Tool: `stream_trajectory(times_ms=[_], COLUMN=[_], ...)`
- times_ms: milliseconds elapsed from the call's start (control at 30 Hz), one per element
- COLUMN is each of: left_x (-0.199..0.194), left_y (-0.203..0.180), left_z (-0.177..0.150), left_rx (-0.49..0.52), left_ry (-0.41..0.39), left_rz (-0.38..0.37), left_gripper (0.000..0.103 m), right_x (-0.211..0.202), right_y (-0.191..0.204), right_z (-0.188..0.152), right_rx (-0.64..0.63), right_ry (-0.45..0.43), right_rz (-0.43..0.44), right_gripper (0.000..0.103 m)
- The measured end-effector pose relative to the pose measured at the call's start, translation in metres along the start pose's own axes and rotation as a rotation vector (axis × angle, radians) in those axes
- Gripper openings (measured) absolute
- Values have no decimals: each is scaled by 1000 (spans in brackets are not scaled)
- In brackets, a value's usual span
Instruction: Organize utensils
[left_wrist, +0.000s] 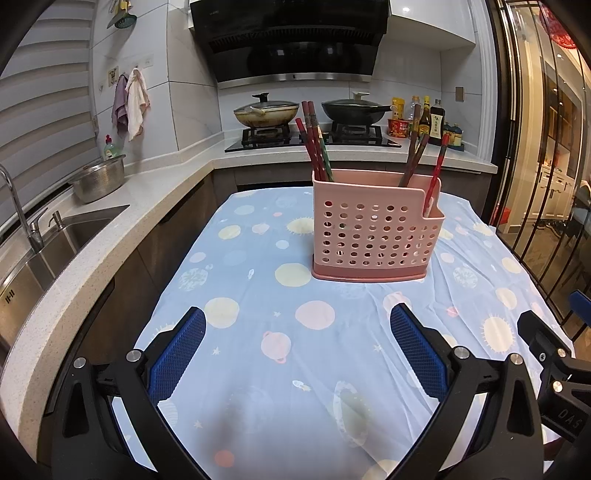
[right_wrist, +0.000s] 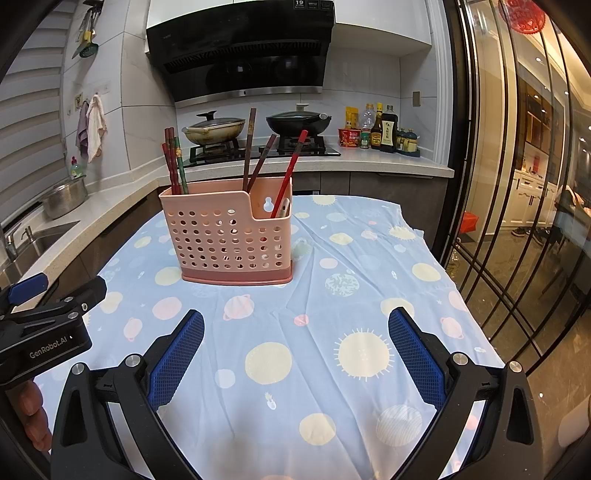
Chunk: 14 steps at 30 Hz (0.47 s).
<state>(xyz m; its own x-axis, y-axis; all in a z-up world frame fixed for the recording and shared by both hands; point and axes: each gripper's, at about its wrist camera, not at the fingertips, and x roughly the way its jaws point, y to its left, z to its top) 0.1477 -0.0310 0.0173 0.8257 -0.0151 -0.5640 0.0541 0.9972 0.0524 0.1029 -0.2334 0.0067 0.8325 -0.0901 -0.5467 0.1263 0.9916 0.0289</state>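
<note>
Chopsticks (left_wrist: 314, 144) upright in pink holder (left_wrist: 373, 236)

Left tool (left_wrist: 297, 319), right tool (right_wrist: 295, 321): side by side, both spread wide, empty.

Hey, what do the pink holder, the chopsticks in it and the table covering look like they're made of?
Pink holder: looks like moulded plastic, matte, with even round punched holes and a darker base. Chopsticks: likely lacquered wood or bamboo, glossy red and brown with patterned bands; they could be plastic. Table covering: thin woven fabric, matte, printed with planets; its creases show that it is soft cloth.
</note>
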Motion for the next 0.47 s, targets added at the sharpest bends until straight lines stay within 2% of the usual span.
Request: stream_trajectory(times_ms=[467], left_x=[3], left_y=[5], left_z=[-2], left_rx=[-17], left_ry=[4], left_rz=[3], left_gripper=[96], right_x=[5], right_y=[-6], right_z=[0], right_rx=[15], right_ry=[-2], right_rz=[-11], right_gripper=[96])
